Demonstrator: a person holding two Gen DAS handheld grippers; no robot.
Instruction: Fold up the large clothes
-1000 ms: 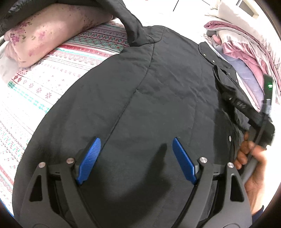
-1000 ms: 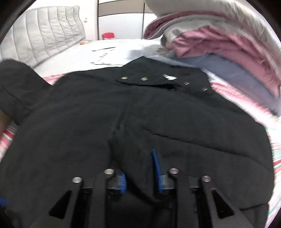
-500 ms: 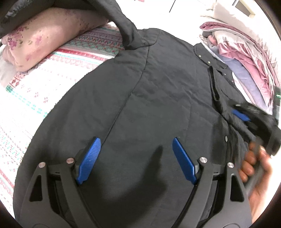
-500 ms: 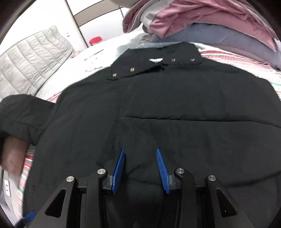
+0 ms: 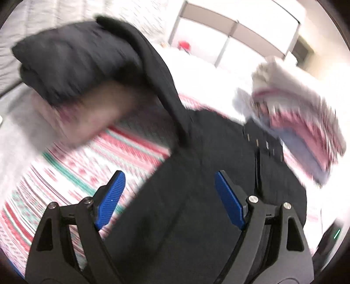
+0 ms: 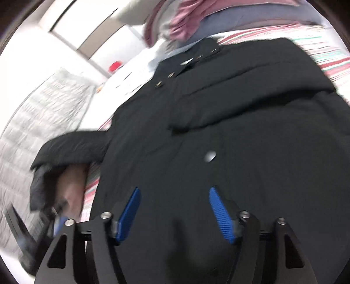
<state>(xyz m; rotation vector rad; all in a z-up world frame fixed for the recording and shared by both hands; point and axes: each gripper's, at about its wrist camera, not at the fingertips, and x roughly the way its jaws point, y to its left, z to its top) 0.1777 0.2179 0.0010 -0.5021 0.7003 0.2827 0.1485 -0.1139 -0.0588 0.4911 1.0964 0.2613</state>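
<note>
A large black quilted jacket (image 5: 207, 196) lies spread on a bed with a patterned cover; it also fills the right wrist view (image 6: 240, 131). One sleeve (image 5: 76, 61) stretches away over a pink pillow (image 5: 94, 113) at the far left. My left gripper (image 5: 168, 194) is open and empty, above the jacket's left edge. My right gripper (image 6: 175, 209) is open and empty, just above the jacket's body. The snap-buttoned collar (image 6: 186, 63) is at the far end. Both views are blurred.
The patterned red, green and white bed cover (image 5: 65, 174) shows left of the jacket. A pile of pink, grey and blue bedding (image 5: 295, 113) sits beyond the collar, and also shows in the right wrist view (image 6: 207, 17). A grey padded headboard (image 6: 43, 109) stands at left.
My right gripper has opened and let go of the jacket fold it pinched. My left gripper has swung left and tilted up, so the sleeve and pillow fill its view.
</note>
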